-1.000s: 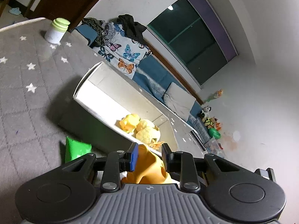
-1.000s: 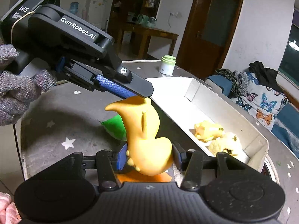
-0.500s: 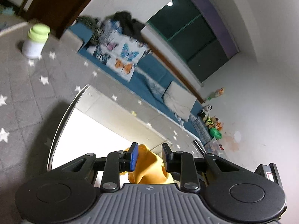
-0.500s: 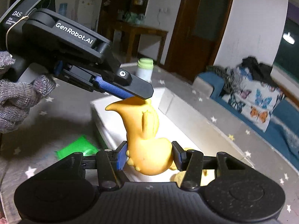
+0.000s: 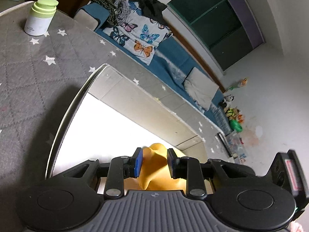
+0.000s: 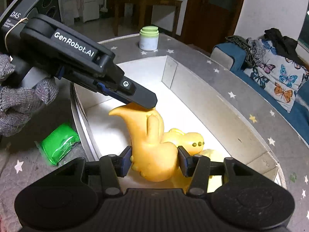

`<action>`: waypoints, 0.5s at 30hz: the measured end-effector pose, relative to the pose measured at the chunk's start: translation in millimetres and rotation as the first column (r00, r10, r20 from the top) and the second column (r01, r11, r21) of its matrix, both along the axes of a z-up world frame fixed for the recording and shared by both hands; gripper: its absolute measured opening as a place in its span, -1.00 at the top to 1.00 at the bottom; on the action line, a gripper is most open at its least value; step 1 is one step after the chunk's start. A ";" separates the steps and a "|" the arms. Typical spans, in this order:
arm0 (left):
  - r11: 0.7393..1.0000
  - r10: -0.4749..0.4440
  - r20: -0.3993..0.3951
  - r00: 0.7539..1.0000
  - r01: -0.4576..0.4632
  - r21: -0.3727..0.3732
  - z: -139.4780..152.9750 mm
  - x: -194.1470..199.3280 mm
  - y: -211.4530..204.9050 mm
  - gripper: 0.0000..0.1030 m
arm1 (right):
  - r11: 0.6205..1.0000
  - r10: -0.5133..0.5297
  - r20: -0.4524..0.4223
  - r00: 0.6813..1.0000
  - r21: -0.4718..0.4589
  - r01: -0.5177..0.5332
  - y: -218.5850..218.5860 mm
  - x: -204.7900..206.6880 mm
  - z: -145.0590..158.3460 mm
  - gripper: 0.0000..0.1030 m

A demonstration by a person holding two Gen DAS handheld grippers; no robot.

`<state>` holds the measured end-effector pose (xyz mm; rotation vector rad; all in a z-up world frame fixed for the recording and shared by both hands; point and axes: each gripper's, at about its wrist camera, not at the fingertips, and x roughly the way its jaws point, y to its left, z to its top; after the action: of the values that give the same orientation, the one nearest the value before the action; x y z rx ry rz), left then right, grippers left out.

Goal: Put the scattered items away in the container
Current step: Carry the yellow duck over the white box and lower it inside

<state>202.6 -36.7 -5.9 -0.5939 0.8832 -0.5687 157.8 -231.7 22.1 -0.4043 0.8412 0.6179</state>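
Both the right gripper (image 6: 153, 161) and left gripper (image 6: 143, 104) clamp a yellow dinosaur toy (image 6: 152, 145) over the white box (image 6: 202, 98).

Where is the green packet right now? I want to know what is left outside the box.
In the right wrist view the green packet lies on the grey star cloth, just outside the white box, below the left gripper.

A yellow dinosaur toy (image 6: 152, 154) stands upright over the white box (image 6: 193, 81); more yellow toys (image 6: 189, 139) lie inside; a green packet (image 6: 58, 143) lies beside it on the counter.
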 end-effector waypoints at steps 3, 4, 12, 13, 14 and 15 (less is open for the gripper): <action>1.000 0.001 -0.010 1.000 -0.001 0.024 -1.3 -0.2 -1.6 0.44 | 1.000 0.006 -0.036 0.999 -0.004 -0.006 1.3 6.1 -2.4 0.03; 1.000 0.002 -0.013 1.000 -0.001 0.027 -1.4 -0.7 -1.8 0.44 | 1.000 0.007 -0.053 0.999 -0.003 -0.007 2.1 9.0 -2.9 0.03; 0.998 -0.002 -0.017 1.000 0.003 0.060 -1.5 -1.8 -3.2 0.44 | 1.000 0.013 -0.132 0.991 0.002 -0.013 2.0 20.4 -3.2 0.03; 0.998 -0.002 -0.017 1.000 0.003 0.064 -1.7 -1.2 -4.1 0.44 | 1.000 0.012 -0.135 0.991 0.003 -0.012 1.9 20.4 -3.2 0.03; 0.998 -0.002 -0.016 1.000 0.003 0.067 -1.5 -1.5 -3.8 0.44 | 1.000 0.012 -0.137 0.991 0.003 -0.012 1.9 20.4 -3.4 0.03; 0.997 0.000 -0.015 1.000 0.002 0.072 -1.0 -1.8 -3.7 0.43 | 1.000 0.010 -0.144 0.990 0.006 -0.009 1.3 20.3 -3.3 0.02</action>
<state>200.8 -40.3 -6.8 -0.5332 0.9141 -0.5319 178.1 -230.4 18.8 -0.3617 0.9754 0.6638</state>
